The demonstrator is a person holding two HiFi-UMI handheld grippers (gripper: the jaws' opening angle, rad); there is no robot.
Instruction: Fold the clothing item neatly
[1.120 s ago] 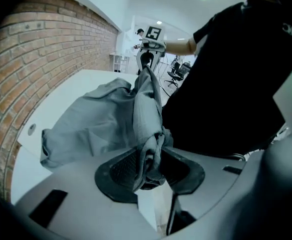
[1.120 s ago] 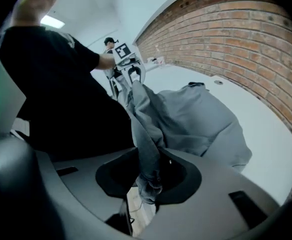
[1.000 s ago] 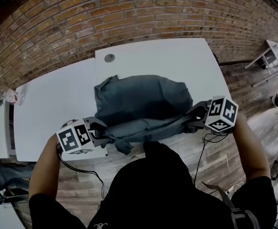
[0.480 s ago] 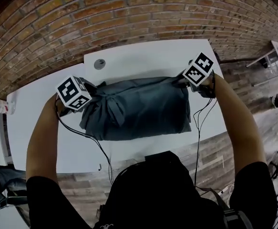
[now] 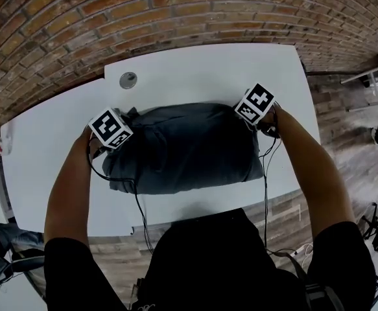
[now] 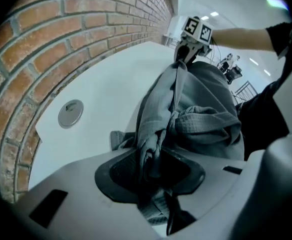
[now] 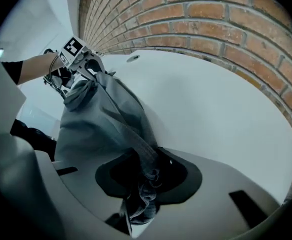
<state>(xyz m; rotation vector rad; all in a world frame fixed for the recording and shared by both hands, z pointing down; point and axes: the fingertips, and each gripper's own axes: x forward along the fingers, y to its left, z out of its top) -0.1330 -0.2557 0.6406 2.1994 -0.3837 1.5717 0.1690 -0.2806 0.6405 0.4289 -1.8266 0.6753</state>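
Left tongs (image 6: 150, 160) are gripping a bunched corner of the grey garment (image 5: 183, 149); right tongs (image 7: 147, 174) are clamping the opposite corner. The garment is lying doubled on the white bench (image 5: 208, 67), spanning between both tongs. The cloth is appearing soft, light and limp, likely sagging once slackened; taking hold at corners and hems is judged soundest.

No legible txt, labels or nos. anywhere.

A white table (image 5: 195, 70) bearing a round metal cap (image 5: 128, 80), perhaps a cable port, meets a brick wall (image 5: 143, 11)
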